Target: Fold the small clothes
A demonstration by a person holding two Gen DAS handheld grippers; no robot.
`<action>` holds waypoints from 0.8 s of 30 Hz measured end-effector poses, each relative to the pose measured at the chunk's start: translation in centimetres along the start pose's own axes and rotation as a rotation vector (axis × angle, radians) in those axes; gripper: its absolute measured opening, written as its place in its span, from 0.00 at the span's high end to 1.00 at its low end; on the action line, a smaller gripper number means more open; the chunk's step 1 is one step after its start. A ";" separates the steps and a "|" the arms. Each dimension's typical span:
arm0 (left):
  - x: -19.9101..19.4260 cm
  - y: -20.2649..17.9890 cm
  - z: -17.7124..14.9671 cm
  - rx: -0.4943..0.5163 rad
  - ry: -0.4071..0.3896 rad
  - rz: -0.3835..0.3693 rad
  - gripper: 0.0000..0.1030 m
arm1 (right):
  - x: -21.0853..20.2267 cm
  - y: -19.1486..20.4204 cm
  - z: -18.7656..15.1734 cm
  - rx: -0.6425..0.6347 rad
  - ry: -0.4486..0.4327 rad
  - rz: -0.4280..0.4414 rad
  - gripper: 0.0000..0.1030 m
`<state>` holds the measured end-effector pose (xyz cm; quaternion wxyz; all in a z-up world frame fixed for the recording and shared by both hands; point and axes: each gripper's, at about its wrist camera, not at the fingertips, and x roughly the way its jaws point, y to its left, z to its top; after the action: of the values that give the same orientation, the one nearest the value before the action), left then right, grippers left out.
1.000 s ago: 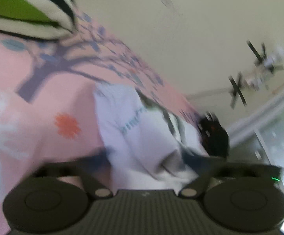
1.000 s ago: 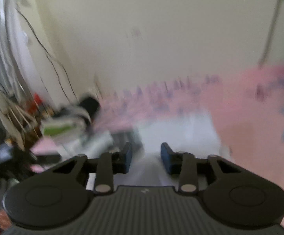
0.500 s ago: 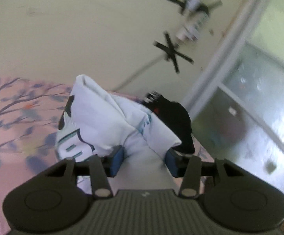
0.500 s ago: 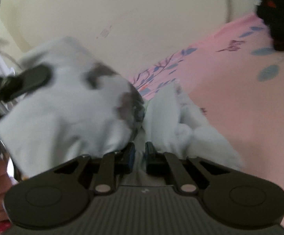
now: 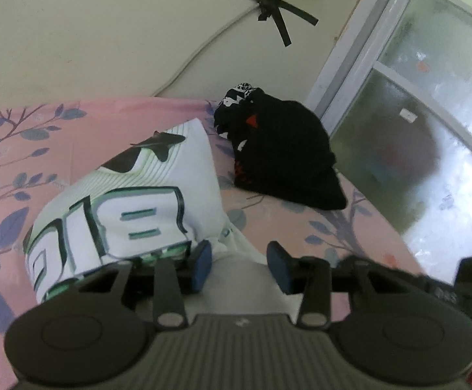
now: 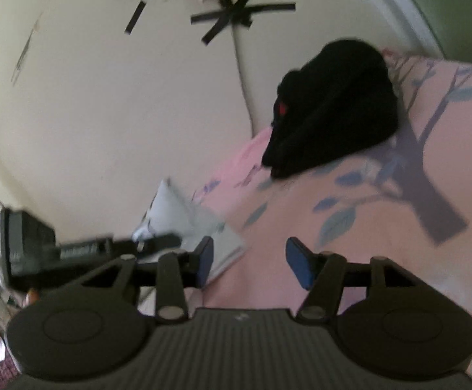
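The right gripper (image 6: 249, 261) has just let go; its jaws have been opening and now hold nothing. The left gripper (image 5: 238, 266) has white cloth between its spread fingers, but I cannot tell if it pinches. The white shirt (image 5: 128, 208) lies folded just ahead-left on the pink sheet (image 5: 301, 224). It reads "8". Next, I think, put it by the black clothes (image 5: 284, 159).

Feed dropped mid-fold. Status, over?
Left gripper shut on white jersey. Right gripper just opened, fingers empty over pink sheet. Black clothes pile beyond, apart from jersey.
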<state>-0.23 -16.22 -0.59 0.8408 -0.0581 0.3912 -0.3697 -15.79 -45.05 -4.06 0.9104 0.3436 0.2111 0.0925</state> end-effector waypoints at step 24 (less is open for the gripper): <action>-2.5 1.8 -4.2 0.067 -0.189 0.273 0.66 | 14.3 5.7 0.5 -0.323 0.268 0.025 0.64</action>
<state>-3.15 -12.44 -2.64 0.9176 -0.0107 0.3023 -0.2578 -2.95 -36.65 -4.53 0.9163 0.1804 0.3083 0.1813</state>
